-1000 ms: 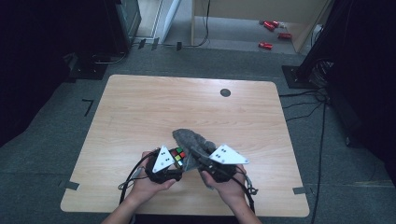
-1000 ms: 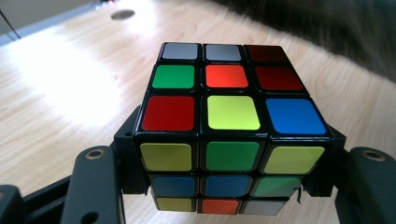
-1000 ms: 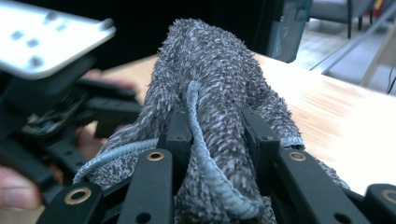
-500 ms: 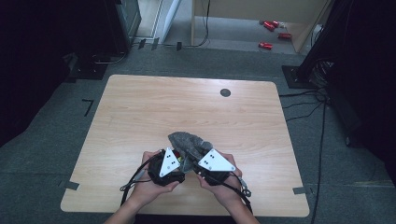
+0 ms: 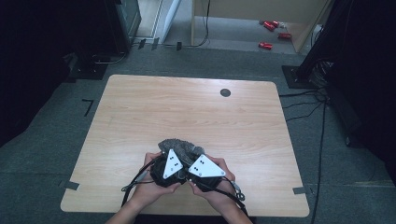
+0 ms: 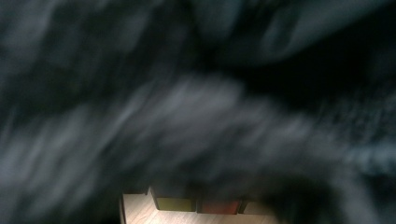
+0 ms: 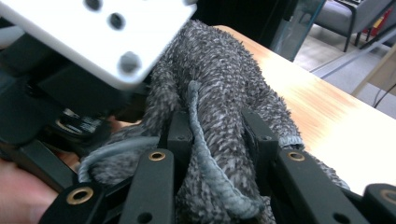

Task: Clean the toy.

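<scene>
Right gripper (image 7: 215,140) was clamped on a bunched grey towel (image 7: 219,84), jaws pressing a thick fold from both sides, hemmed edge hanging between them. Left gripper (image 5: 170,156) was fully closed; its own view was a blur of grey fabric, so it looked buried in the same towel, grip itself not readable. Both grippers sat side by side, nearly touching, grey plates up, a hand (image 5: 154,186) behind each. Towel was bundled just ahead of them, near the front edge of the wooden table (image 5: 187,107), about centre.
</scene>
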Demonstrator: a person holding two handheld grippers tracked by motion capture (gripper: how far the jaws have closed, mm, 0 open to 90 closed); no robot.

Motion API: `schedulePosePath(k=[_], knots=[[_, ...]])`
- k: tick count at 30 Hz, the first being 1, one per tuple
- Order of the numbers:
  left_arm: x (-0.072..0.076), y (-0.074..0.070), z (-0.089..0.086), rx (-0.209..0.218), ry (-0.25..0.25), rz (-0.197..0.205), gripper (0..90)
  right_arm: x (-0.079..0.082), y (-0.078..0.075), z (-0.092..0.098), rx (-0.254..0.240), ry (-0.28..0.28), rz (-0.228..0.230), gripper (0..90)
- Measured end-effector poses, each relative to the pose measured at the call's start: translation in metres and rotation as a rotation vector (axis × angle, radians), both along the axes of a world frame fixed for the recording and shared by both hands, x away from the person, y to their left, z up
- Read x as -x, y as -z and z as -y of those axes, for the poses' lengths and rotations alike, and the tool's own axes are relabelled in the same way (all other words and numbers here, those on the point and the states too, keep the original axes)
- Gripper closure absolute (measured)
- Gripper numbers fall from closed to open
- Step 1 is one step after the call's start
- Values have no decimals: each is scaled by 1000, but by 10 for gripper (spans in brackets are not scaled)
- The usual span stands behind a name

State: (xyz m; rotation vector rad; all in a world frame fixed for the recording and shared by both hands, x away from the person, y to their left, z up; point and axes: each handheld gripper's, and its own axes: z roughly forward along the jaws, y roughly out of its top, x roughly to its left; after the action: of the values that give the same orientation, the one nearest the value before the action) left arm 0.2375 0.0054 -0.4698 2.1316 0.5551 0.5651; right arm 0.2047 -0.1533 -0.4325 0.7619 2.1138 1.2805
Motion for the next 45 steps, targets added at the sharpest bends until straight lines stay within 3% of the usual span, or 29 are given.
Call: schedulePosePath(k=[5, 9, 11, 13, 16, 19, 21, 25, 27, 28, 31, 32, 33, 34, 37, 41, 45], knots=[[0, -4, -5, 34, -1, 15, 353, -5, 0, 7, -26, 25, 12, 698], [0, -4, -5, 39, 7, 15, 353, -16, 3, 26, -32, 89, 0, 700], [-1, -5, -7, 64, 12, 11, 353, -21, 2, 39, -46, 154, -10, 701], [-2, -4, -8, 58, 7, 13, 352, -21, -1, 43, -71, 159, -14, 701], [-4, -1, -7, 47, 3, 0, 352, -16, -11, 41, -117, 128, -14, 700], [-2, -2, -5, 48, 12, 5, 352, -3, -12, 16, -95, 31, -4, 699], [0, -4, -4, 56, 22, 13, 352, 1, -9, 6, -71, -3, 8, 699], [2, -7, -7, 63, 18, 26, 352, -2, -5, 7, -76, -2, 15, 700], [1, -8, -9, 71, 16, 26, 353, -10, -2, 20, -80, 51, 21, 701], [0, -8, -9, 71, 16, 27, 353, -10, -2, 20, -80, 51, 21, 701], [-1, -5, -10, 77, 21, 24, 352, -19, 1, 34, -94, 111, -17, 703], [-2, -5, -10, 83, 25, 15, 352, -21, 0, 38, -108, 128, -38, 703], [-3, -5, -10, 79, 27, 9, 352, -23, -2, 45, -154, 136, -51, 703], [-4, -4, -10, 68, 22, 9, 352, -23, -2, 45, -154, 136, -51, 703], [-6, -1, -10, 60, 14, -8, 352, -17, -9, 39, -163, 100, -44, 701], [-2, -2, -6, 41, 26, 13, 352, -7, -7, 15, -135, 8, -54, 699], [1, -4, -6, 20, 27, 29, 352, -6, -2, 8, -124, -11, -55, 699]])
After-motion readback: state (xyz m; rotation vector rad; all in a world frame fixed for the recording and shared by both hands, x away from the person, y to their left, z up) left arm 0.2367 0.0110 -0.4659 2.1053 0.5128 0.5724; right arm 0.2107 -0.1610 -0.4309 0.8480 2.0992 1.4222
